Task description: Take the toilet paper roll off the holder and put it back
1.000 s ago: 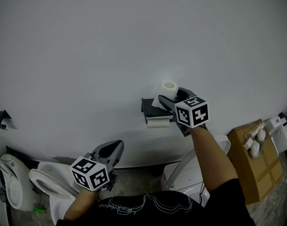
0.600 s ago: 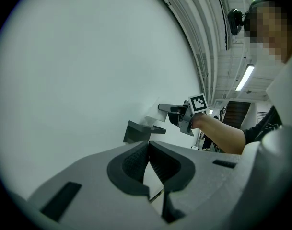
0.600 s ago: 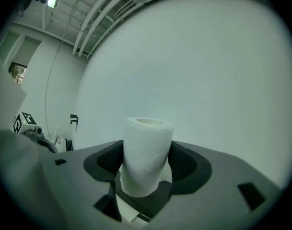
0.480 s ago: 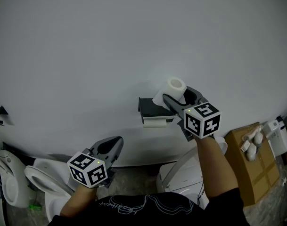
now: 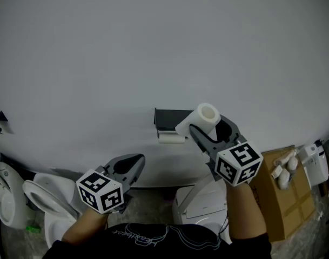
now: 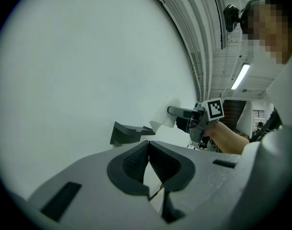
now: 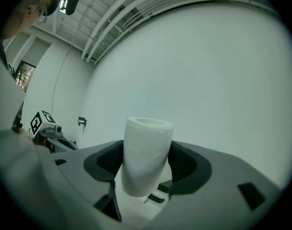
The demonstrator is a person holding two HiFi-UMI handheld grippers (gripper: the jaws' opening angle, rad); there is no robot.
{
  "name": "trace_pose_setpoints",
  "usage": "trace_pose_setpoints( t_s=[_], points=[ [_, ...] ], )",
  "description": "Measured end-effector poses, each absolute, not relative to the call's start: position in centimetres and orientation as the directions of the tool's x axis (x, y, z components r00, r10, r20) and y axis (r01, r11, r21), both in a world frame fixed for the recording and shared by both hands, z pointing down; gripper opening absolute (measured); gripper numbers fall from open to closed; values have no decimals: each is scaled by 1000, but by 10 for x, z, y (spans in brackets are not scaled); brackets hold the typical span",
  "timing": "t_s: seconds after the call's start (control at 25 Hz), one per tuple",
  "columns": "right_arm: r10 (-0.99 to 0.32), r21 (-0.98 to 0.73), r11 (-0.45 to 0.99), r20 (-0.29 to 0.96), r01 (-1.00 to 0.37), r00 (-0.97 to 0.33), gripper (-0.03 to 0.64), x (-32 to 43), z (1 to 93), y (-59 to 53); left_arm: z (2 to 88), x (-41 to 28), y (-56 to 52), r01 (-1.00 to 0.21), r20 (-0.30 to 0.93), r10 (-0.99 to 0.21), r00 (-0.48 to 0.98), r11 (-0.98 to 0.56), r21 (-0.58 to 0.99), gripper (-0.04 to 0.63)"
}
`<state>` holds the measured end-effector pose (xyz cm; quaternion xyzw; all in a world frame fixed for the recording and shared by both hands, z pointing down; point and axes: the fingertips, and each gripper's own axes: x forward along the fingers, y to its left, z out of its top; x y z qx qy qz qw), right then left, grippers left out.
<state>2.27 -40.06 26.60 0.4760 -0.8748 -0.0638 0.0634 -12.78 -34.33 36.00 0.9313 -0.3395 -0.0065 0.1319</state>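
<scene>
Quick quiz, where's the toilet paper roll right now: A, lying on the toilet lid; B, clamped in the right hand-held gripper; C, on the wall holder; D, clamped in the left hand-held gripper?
B: the roll stands clamped between the jaws of the right hand-held gripper, clear of the holder; the left hand-held gripper has its jaws together on nothing.

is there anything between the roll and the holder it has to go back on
Nothing visible. The roll, clamped in the right claw, sits just right of the black holder, and nothing lies between them. The left claw is low and off to the left.
</scene>
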Motion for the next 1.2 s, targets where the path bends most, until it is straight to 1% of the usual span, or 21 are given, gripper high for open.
trace_pose_setpoints(
  t_s=[0.44, 0.8, 1.2],
  points=[
    [-808, 108, 589, 71, -801, -585, 293, 20, 312, -343, 360, -112, -313, -632, 69, -640, 766, -728, 264, 6],
    [-773, 47, 631, 124, -775, -622, 293, 27, 354, -308, 364, -102, -298, -644, 69, -655, 753, -711, 284, 6],
    [-754, -28, 643, 157, -766, -638, 293, 43, 384, -288, 372, -89, -284, -668, 101, -672, 733, -685, 291, 5]
  ],
)
